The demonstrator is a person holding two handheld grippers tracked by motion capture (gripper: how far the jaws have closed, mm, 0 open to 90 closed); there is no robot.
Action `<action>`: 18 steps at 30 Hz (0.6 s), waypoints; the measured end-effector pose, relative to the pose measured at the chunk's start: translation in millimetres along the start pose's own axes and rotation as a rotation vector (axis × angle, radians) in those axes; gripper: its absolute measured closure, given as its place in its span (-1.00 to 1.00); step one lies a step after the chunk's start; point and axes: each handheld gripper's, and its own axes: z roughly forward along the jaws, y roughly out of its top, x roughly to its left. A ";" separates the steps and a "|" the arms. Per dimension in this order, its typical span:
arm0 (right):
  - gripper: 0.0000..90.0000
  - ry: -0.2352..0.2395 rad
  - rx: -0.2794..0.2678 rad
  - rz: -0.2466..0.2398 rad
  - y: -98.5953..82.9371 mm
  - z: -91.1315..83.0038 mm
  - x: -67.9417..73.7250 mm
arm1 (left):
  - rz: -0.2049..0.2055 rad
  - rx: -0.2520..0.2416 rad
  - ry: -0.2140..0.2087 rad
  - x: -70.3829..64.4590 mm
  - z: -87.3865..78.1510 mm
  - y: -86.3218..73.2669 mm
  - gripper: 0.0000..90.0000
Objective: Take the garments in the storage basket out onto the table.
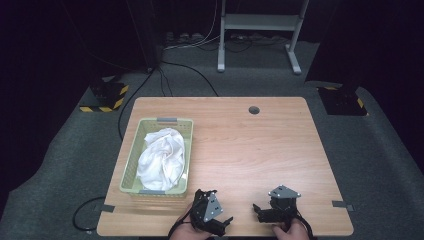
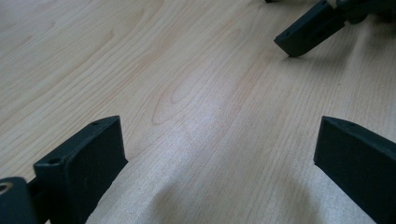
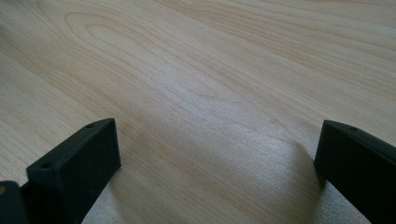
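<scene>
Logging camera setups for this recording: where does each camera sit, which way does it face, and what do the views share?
High view: above the person's side, facing forward and down on the table, the green basket with its white cloth; both hands with the left gripper and right gripper at the bottom.
Left gripper view: rides the left gripper, looks low over bare wood between its open fingers; the right gripper's finger top right.
Right gripper view: rides the right gripper, open fingers, bare wood.
Shared: the wooden tabletop.

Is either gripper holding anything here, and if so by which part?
Nothing is held. The left gripper and right gripper both have jaws open over bare table; the white cloth lies untouched in the basket.
</scene>
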 end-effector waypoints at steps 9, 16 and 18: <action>-1.00 0.000 0.000 0.000 0.0 0.0 0.0 | 0.021 0.002 0.004 -1.9 0.3 0.2 -0.95; -1.00 0.000 0.000 0.000 0.0 0.1 0.0 | 0.011 -0.011 0.006 -1.1 -1.3 -0.6 -0.96; -1.00 0.000 0.000 0.000 0.0 0.1 0.0 | 0.012 -0.007 -0.003 -1.2 -1.1 -0.5 -0.96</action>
